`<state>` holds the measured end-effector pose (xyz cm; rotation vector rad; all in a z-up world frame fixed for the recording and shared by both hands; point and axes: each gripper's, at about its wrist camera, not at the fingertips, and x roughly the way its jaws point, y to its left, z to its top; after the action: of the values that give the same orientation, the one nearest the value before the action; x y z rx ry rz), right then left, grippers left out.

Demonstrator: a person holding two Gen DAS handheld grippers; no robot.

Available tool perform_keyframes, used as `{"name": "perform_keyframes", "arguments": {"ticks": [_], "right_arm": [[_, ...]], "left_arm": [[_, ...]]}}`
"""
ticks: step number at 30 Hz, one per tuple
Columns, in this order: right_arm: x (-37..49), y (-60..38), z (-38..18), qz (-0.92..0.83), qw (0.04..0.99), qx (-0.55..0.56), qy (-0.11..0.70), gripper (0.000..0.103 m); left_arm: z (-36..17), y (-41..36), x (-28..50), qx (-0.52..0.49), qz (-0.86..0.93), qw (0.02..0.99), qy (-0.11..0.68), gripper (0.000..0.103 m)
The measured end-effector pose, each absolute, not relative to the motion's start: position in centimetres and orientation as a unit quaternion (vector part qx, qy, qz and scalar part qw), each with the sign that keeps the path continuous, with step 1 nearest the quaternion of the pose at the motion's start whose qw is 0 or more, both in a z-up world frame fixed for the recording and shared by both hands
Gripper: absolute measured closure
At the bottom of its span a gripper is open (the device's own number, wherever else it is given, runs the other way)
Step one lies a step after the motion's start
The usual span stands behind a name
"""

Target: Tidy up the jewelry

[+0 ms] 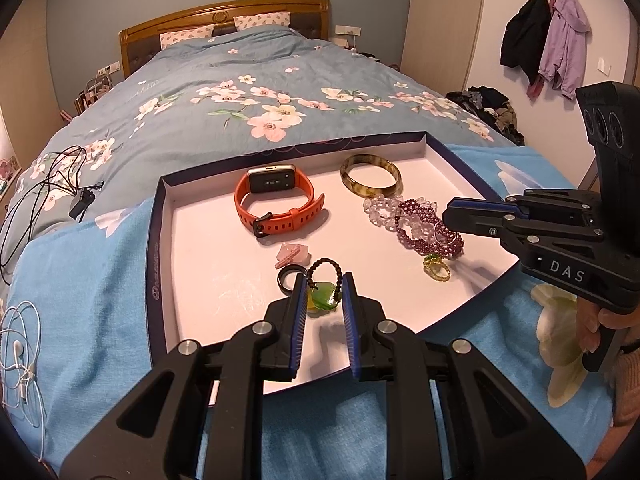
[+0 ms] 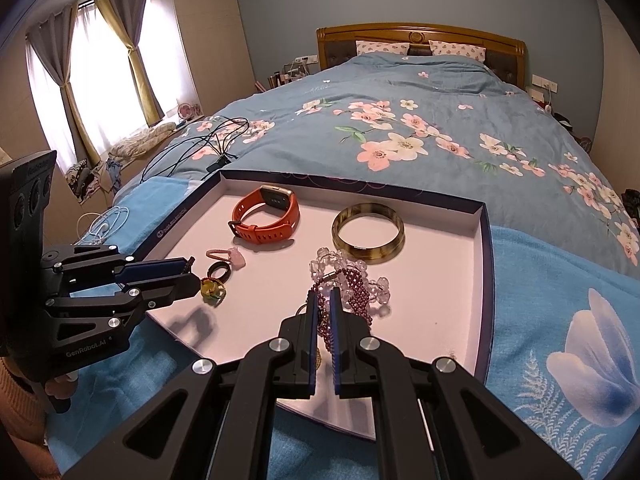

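The left hand-held gripper point(image 1: 324, 280) is right up front, nearly closed on the dark bead loop of a green pendant point(image 1: 322, 298), while the right hand-held gripper point(image 2: 324, 294) is pinched almost fully shut on a purple bead bracelet point(image 2: 352, 286) that's tangled with a clear bead bracelet point(image 2: 376, 284). My worry is that lifting the purple one drags the clear one along, or a strand snaps, since they look knotted together. Everything sits in a shallow box lid point(image 1: 160, 240) on a blue blanket point(image 1: 100, 260) on the bed point(image 1: 260, 80), with the orange watch point(image 1: 276, 204) and bangle point(image 1: 370, 174) further back.
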<state>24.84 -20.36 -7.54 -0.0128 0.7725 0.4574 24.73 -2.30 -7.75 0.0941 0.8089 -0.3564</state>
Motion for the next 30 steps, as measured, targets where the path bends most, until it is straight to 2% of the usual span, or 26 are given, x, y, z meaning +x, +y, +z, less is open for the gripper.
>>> {"name": "perform_keyframes", "arguments": {"ticks": [26,27,30], "right_arm": [[26.0,-20.2,-8.7,0.204,0.897,-0.004,0.391,0.097],[26.0,-20.2,-8.7,0.203,0.898,-0.003,0.391,0.096],[25.7,-20.5,-8.5,0.201,0.899,0.002,0.389,0.093]], "left_arm": [[-9.0,-2.4,25.7,0.047,-0.155,0.899,0.407,0.085],[-9.0,-2.4,25.7,0.045,-0.155,0.899,0.408,0.084],[-8.8,-2.1,25.6,0.039,-0.151,0.902,0.403,0.071]]}}
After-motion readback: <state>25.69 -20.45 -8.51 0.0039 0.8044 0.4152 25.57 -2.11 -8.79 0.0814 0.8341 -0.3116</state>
